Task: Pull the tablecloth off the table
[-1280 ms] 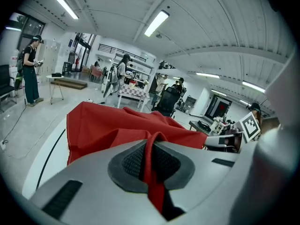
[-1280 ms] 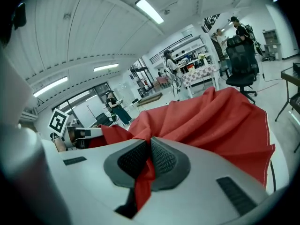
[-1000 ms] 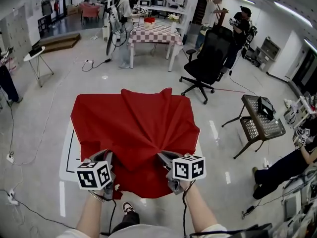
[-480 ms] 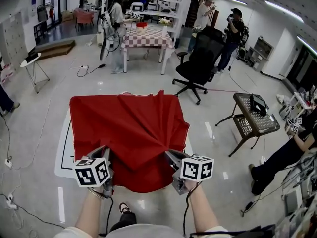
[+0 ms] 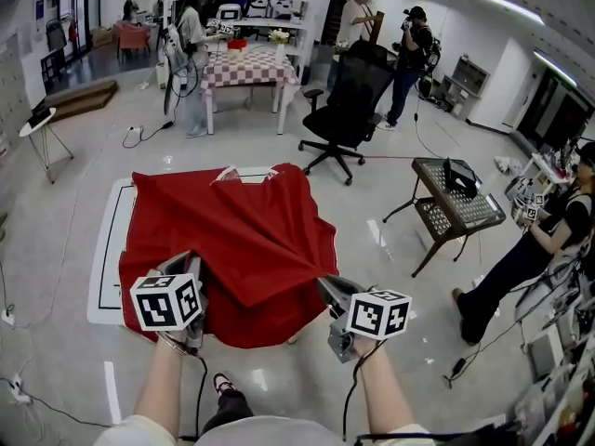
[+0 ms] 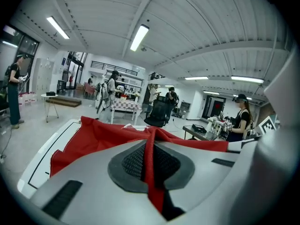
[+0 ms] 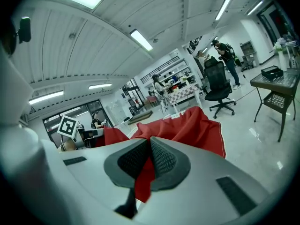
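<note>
One red tablecloth lay in long folds on the one white table. It left the table's left strip bare, and its near edge hung over the front. Two grippers held it: the left gripper and the right gripper each pinched a fold.

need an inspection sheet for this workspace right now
surface: white table, black border line, its left strip bare
job's things: red tablecloth bunched, covering most of the table, near edge hanging off
clutter: nothing seen on the table
grippers: left gripper and right gripper each shut on the tablecloth's near edge
cables: lead hangs below the right gripper; floor cable beyond the table
surroundings: black office chair, mesh side table, checkered table, people standing
</note>
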